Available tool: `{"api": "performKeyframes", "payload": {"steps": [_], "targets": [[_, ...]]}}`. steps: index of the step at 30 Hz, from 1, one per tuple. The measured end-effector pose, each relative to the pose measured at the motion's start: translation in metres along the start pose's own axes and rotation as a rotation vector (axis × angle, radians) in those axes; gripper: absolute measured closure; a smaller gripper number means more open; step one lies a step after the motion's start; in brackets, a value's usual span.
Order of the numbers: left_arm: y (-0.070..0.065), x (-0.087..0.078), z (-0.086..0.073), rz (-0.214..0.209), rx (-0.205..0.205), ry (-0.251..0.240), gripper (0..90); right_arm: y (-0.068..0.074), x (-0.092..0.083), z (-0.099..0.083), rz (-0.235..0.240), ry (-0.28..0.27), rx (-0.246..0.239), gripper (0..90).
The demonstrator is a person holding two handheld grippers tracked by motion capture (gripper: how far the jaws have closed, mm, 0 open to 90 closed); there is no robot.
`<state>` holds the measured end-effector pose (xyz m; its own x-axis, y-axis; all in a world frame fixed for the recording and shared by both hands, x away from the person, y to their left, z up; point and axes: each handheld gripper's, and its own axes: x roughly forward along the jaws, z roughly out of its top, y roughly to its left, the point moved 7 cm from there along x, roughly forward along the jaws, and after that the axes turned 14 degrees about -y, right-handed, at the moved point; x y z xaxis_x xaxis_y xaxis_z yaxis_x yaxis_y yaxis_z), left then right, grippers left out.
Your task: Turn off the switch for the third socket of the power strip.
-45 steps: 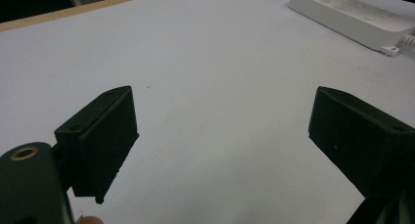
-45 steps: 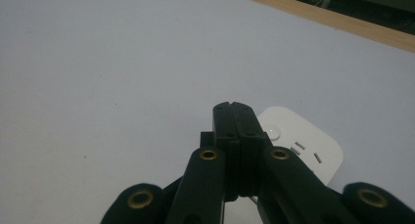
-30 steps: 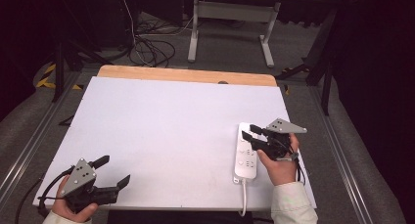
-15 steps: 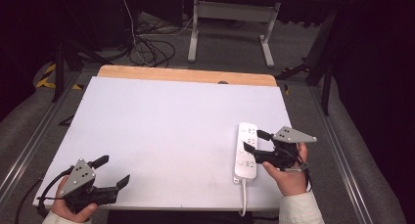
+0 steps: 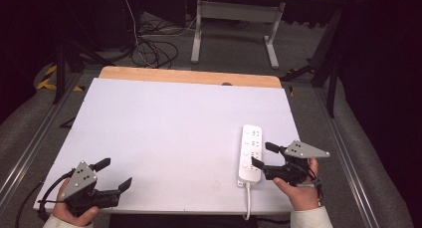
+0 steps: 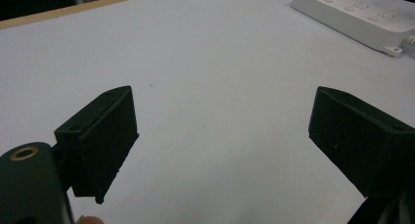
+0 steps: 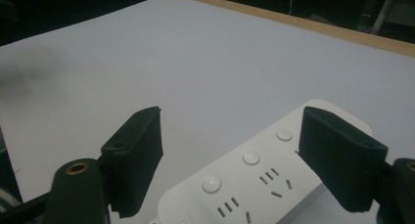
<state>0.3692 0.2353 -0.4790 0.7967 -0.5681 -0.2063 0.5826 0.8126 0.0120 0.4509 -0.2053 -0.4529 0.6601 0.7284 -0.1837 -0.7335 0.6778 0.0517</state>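
Power strip [image 5: 250, 153] flat near table's [image 5: 164, 133] right front edge, right gripper [image 5: 262, 156] jaws wide just beside, prob. lined up to grab; left gripper [image 5: 114, 174] wide, empty, parked front-left.

Beyond the white table [image 5: 164, 123], tangled cables [image 5: 149, 46] and a grey stand [image 5: 234, 19] occupy a dim grey floor [image 5: 20, 123].

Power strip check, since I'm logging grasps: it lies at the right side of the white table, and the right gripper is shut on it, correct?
Not quite. The power strip does lie at the right side of the white table, but the right gripper is open, not shut on it. The right gripper view shows its jaws spread wide above the strip, clamping nothing.
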Motion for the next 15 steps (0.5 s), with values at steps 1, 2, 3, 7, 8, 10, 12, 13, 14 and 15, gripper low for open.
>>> {"api": "performKeyframes", "payload": {"steps": [1, 2, 3, 7, 8, 10, 12, 13, 14, 15], "targets": [[0.000, 0.000, 0.000, 0.000, -0.002, -0.001, 11.4, 0.000, -0.001, -0.002, 0.003, -0.005, 0.001, 24.0], [0.000, 0.000, 0.000, 0.000, -0.003, -0.002, 11.4, 0.001, -0.002, -0.003, 0.007, -0.012, 0.004, 23.1], [0.000, 0.000, 0.000, -0.001, -0.003, -0.003, 11.4, 0.002, -0.004, -0.005, 0.015, -0.009, -0.003, 22.2], [0.000, -0.001, 0.001, -0.002, -0.007, -0.004, 11.4, 0.005, -0.006, -0.015, 0.035, 0.000, -0.006, 20.6], [0.000, -0.001, 0.001, -0.002, -0.008, -0.004, 11.4, 0.005, -0.007, -0.018, 0.035, 0.006, -0.005, 20.3], [0.000, -0.001, 0.001, -0.002, -0.008, -0.004, 11.4, 0.005, -0.007, -0.023, 0.035, 0.015, -0.003, 20.3], [0.000, -0.001, 0.001, -0.002, -0.018, -0.010, 11.3, 0.005, -0.008, -0.028, 0.038, 0.017, 0.001, 20.3], [0.000, -0.001, 0.001, -0.002, -0.018, -0.010, 11.3, 0.006, -0.008, -0.031, 0.035, 0.021, 0.006, 20.3], [0.000, -0.001, 0.001, -0.002, -0.018, -0.010, 11.3, 0.006, -0.009, -0.032, 0.039, 0.021, 0.001, 20.3], [0.000, -0.002, 0.001, -0.002, -0.014, -0.008, 11.3, 0.006, -0.009, -0.035, 0.037, 0.029, 0.002, 20.0]]}}
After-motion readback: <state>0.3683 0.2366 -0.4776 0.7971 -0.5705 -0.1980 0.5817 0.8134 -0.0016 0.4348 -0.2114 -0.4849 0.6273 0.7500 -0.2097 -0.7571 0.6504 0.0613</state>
